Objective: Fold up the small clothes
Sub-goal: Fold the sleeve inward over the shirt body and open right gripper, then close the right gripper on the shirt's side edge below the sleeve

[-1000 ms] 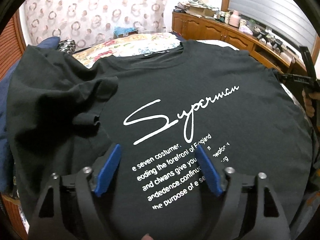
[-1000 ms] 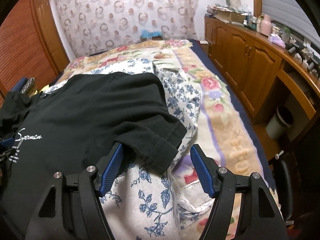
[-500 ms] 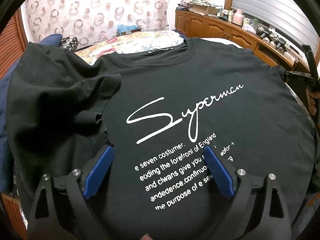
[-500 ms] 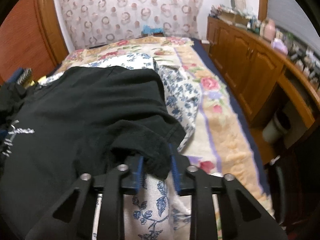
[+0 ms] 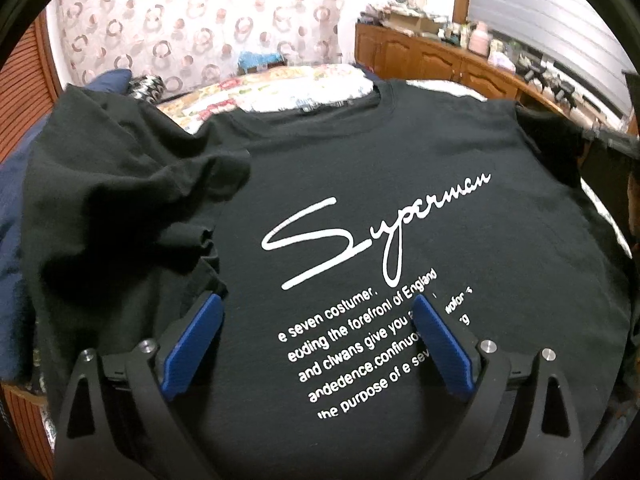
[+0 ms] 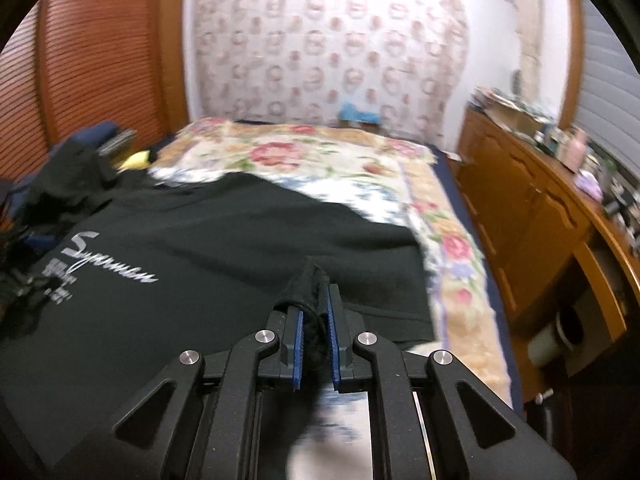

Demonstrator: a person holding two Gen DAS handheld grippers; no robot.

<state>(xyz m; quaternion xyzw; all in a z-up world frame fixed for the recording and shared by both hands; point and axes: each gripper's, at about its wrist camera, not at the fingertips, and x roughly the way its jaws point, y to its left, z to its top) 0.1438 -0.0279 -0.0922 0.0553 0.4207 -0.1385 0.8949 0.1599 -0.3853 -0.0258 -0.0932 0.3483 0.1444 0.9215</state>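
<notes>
A black T-shirt [image 5: 380,168] with white "Superman" print lies face up on the bed. Its left sleeve [image 5: 132,184] is bunched and folded inward. My left gripper [image 5: 318,308] is open, its blue pads just above the lower chest print. In the right wrist view the T-shirt [image 6: 224,248] spreads left of centre. My right gripper [image 6: 314,300] is shut on the shirt's right sleeve [image 6: 308,280] and holds it lifted over the shirt body. The right gripper also shows at the far right edge of the left wrist view [image 5: 612,140].
A floral bedspread [image 6: 320,160] covers the bed beyond the shirt. Wooden cabinets [image 6: 532,216] with clutter on top run along the right. A bin [image 6: 560,332] stands under the desk. A louvred wooden door [image 6: 100,60] and dark blue bedding [image 5: 12,208] are at the left.
My right gripper closed on the right sleeve, then lifted it and carried it leftward over the shirt body. My left gripper stayed open and shifted only slightly above the print.
</notes>
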